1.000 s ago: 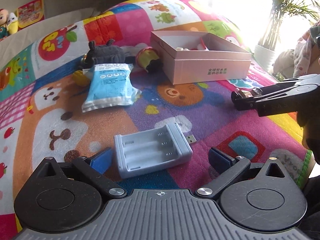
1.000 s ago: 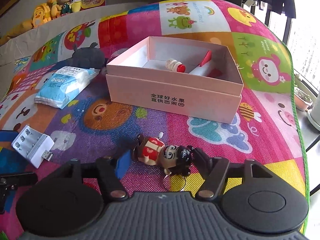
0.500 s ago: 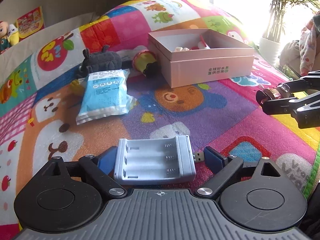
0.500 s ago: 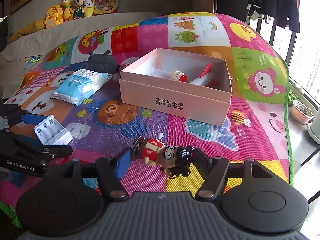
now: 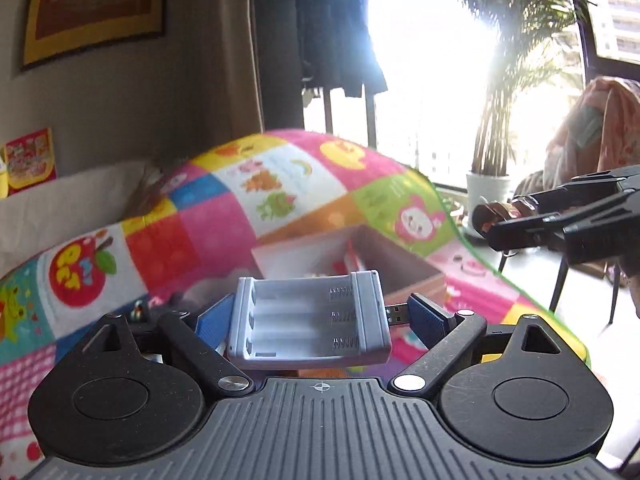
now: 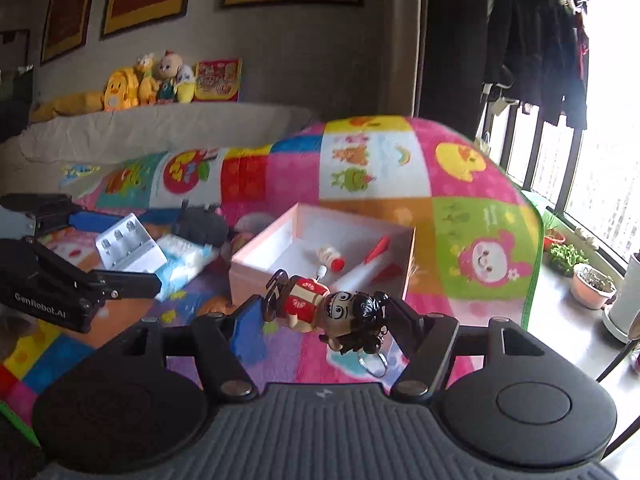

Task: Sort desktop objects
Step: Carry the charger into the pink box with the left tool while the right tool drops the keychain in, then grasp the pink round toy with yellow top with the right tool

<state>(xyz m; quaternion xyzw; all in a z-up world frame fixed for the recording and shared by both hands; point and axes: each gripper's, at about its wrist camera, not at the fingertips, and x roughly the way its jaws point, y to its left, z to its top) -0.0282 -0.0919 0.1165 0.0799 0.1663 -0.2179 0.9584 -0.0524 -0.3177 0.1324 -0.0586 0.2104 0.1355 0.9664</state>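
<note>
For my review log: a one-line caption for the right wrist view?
Right gripper holds a cartoon figurine keychain near the open pink box, left gripper carrying a white battery charger.

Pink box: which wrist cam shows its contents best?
Right wrist. The pink box sits open and unobstructed, with a small bottle and a red-tipped item inside. In the left wrist view it is blurred and largely hidden behind the held battery charger.

Pink box [image 5: 404, 264] blurred, partly hidden behind charger [image 5: 308, 320].
</note>
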